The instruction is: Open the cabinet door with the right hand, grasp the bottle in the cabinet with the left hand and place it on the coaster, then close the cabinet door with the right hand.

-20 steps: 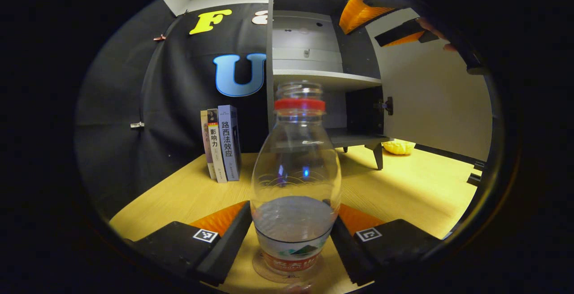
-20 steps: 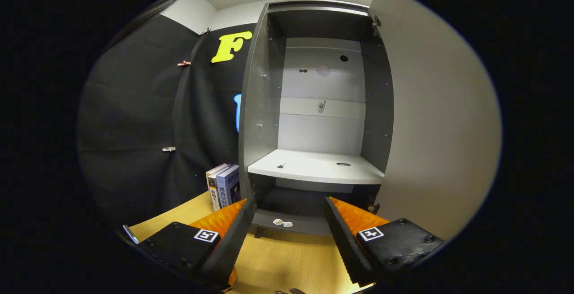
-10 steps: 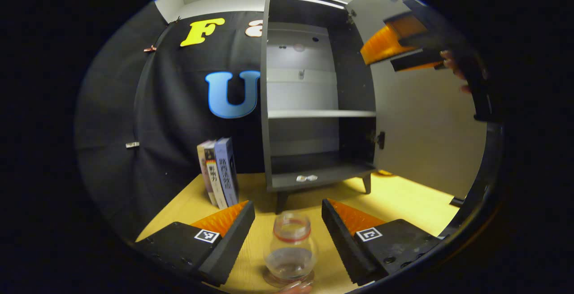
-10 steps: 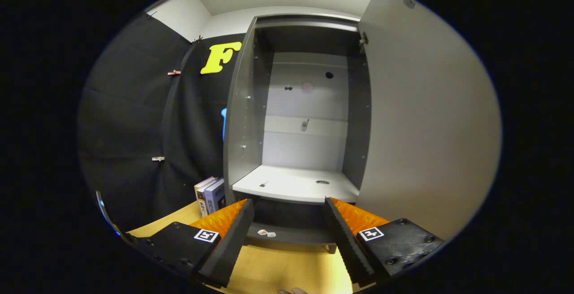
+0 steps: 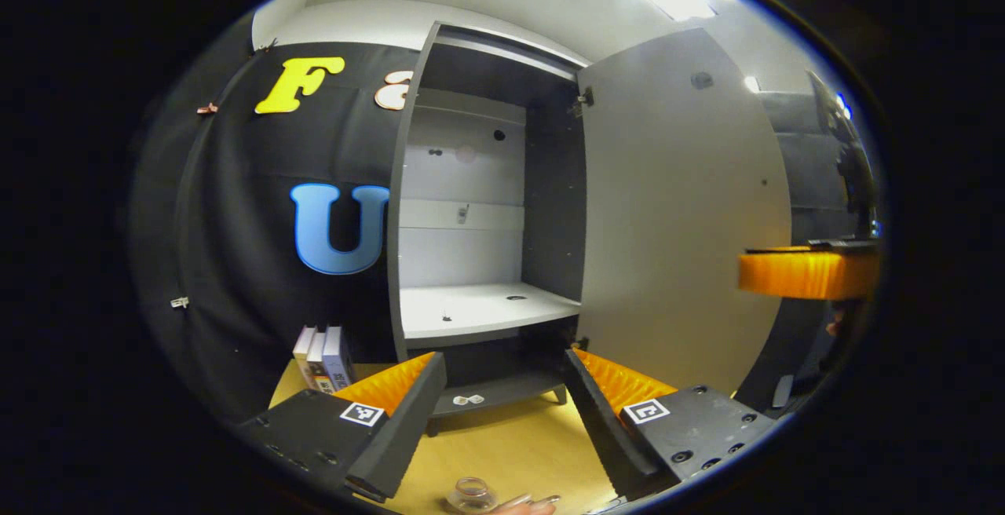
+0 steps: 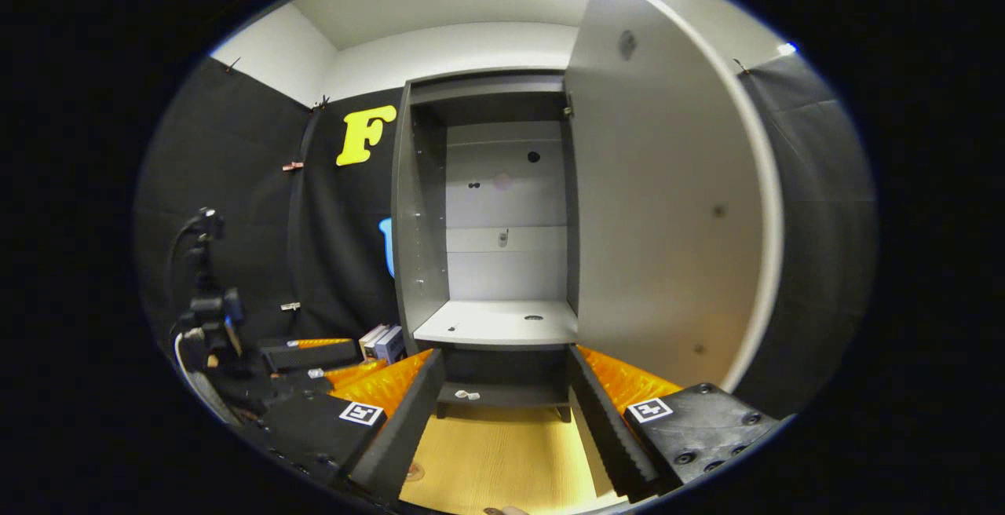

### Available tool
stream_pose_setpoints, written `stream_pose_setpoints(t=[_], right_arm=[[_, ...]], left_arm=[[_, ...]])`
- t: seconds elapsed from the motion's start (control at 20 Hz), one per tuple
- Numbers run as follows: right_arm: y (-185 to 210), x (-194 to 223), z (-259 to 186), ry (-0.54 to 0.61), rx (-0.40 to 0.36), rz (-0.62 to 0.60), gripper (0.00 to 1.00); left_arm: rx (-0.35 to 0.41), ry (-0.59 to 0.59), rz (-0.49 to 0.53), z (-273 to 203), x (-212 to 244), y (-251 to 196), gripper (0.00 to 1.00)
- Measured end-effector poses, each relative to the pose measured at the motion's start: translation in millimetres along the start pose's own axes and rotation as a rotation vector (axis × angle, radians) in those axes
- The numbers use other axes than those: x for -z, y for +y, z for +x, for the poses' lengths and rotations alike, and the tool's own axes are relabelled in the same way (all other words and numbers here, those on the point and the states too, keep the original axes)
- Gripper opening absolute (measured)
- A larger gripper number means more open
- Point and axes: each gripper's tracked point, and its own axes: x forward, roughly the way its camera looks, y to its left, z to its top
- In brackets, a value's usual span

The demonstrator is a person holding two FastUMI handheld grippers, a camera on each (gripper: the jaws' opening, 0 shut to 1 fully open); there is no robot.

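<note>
Cabinet (image 5: 479,209): tall, shelves bare. Door (image 6: 667,217): swung wide on its right-hand hinges, not yet closed. Tabletop (image 6: 502,460): pale wood. Right tongs (image 6: 502,413): spread apart, empty, facing the cabinet, presumably free for the door. Left tongs (image 5: 502,413): spread apart, empty. Bottle (image 5: 471,494): upright on the tabletop below them, released; coaster not discernible.

We see a dark grey cabinet (image 5: 557,209) (white shelf (image 5: 479,311) inside), pale door (image 5: 675,209), yellow wood-grain worktop (image 6: 502,460).
</note>
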Motion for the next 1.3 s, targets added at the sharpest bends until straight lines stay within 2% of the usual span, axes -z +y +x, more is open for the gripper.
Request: stream_pose_setpoints(t=[0.1,0.15,0.2,0.25,0.3,0.35,0.5,0.55,0.7,0.8,0.85,0.95,1.0,1.15,1.3], right_arm=[[-23,-3,-31,-0.001,0.07,0.008,0.97],[-42,-7,-46,-0.004,0.131,0.005,1.0],[-61,-9,-58,-0.008,0.19,-0.003,0.97],[-79,-13,-69,-0.012,0.25,-0.018,1.0],[-101,-19,-77,-0.03,0.3,-0.038,0.94],[-120,-29,-81,-0.053,0.337,-0.052,0.94],[-160,-44,-76,-0.082,0.35,-0.035,0.93],[-172,-46,-69,-0.089,0.34,-0.032,0.96],[-186,-48,-44,-0.095,0.264,-0.025,0.96],[-184,-47,-28,-0.086,0.183,-0.009,0.9],[-177,-45,-22,-0.077,0.135,-0.002,0.9],[-166,-37,-5,-0.042,0.064,-0.004,1.0],[-160,-36,-2,-0.028,0.034,0.011,0.94],[-143,-31,5,0.003,-0.053,0.039,0.95],[-106,-28,13,0.015,-0.141,0.039,0.95]], left_arm=[[0.054,0.042,0.034,1,-3,-6,0.96],[0.061,0.061,0.033,2,-2,-8,0.95],[0.083,0.077,0.006,6,0,-14,0.96],[0.108,0.091,-0.042,9,1,-24,0.96],[0.135,0.105,-0.088,13,2,-34,0.93],[0.146,0.109,-0.115,19,2,-40,0.93],[0.136,0.073,-0.108,43,-9,-48,0.95],[0.128,0.065,-0.09,48,-10,-50,0.95],[0.088,0.066,-0.082,63,-5,-57,0.95],[0.075,0.082,-0.112,70,0,-62,0.95],[0.059,0.086,-0.11,73,1,-61,0.95],[0.009,0.086,-0.085,77,1,-52,0.95],[-0.009,0.09,-0.075,78,4,-49,0.95],[-0.027,0.1,-0.071,79,6,-45,0.95],[-0.043,0.105,-0.051,73,7,-33,0.95]])
